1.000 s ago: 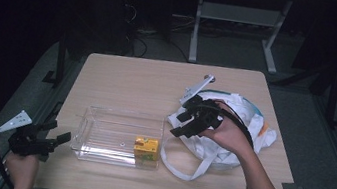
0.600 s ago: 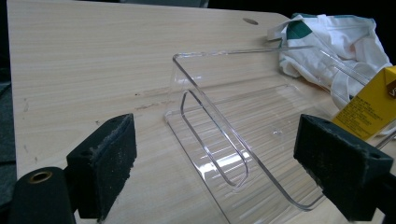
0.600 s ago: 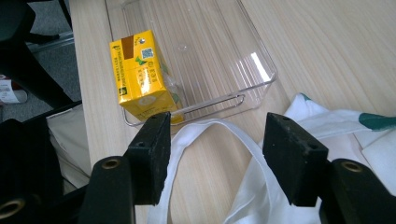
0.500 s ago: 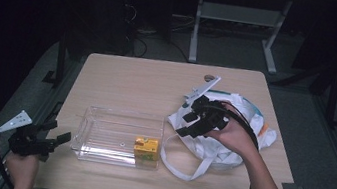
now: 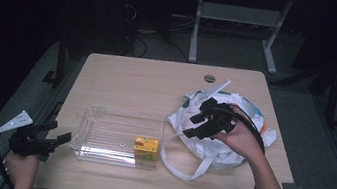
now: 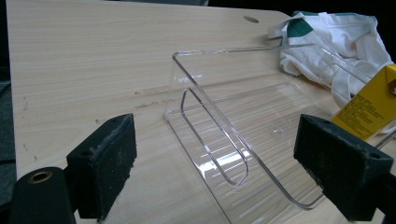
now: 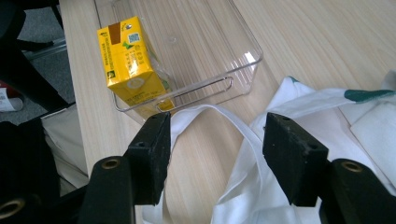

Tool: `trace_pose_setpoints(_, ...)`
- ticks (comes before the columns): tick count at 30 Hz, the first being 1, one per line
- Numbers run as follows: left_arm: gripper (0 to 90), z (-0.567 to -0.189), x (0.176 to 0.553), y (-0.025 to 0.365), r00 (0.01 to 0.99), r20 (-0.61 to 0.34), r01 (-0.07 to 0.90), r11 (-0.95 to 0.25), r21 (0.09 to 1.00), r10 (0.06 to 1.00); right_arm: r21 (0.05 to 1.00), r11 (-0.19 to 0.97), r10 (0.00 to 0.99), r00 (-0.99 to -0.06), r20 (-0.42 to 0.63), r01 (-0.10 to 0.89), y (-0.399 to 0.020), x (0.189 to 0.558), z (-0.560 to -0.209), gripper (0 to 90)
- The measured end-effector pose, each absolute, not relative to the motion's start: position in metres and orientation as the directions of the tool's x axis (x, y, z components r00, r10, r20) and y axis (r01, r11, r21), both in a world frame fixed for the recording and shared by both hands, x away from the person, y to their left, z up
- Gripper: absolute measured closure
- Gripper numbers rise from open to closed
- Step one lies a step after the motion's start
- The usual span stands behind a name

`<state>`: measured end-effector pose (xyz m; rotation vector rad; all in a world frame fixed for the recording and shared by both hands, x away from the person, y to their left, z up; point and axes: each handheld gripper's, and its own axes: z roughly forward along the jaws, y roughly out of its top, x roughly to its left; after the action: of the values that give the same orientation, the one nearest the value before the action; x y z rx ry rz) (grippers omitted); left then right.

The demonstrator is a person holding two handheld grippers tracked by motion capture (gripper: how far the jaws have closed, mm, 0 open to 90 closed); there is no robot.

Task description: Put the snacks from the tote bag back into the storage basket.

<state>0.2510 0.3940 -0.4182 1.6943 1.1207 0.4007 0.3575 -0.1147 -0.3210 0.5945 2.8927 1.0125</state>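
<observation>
A clear plastic tray (image 5: 103, 112) lies at the table's front left, with a yellow drink carton (image 5: 146, 148) standing in its near right corner. To its right a white tote bag (image 5: 228, 151) lies crumpled, one strap (image 5: 180, 169) looping toward the tray. My right gripper (image 5: 197, 124) hovers over the bag's left side, open with nothing between its pads. In the right gripper view the gripper (image 7: 217, 154) looks down on the strap (image 7: 219, 114), carton (image 7: 128, 58) and tray (image 7: 243, 51). My left gripper (image 5: 61, 130) rests at the table's left edge, open (image 6: 219, 163), facing the tray's end wall (image 6: 205, 70).
A round cable hole (image 5: 210, 78) sits near the table's far edge. Bare wood (image 5: 132, 84) stretches behind the tray. A white metal frame (image 5: 237, 29) stands on the dark floor beyond the table. The bag (image 6: 336, 32) and carton (image 6: 369, 105) show past the tray in the left gripper view.
My right gripper has drifted a little to the right over the bag, its jaws unchanged. The left gripper, tray and carton have stayed put.
</observation>
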Motion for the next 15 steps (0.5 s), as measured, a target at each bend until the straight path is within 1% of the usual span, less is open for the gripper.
trace_pose_setpoints(15,12.8,-0.419,0.252,0.393,0.513,-0.236,0.487,-0.053,0.872,0.825,0.611,0.679,0.419,-0.898,0.132,0.407,-0.144,0.351,-0.334,40.3)
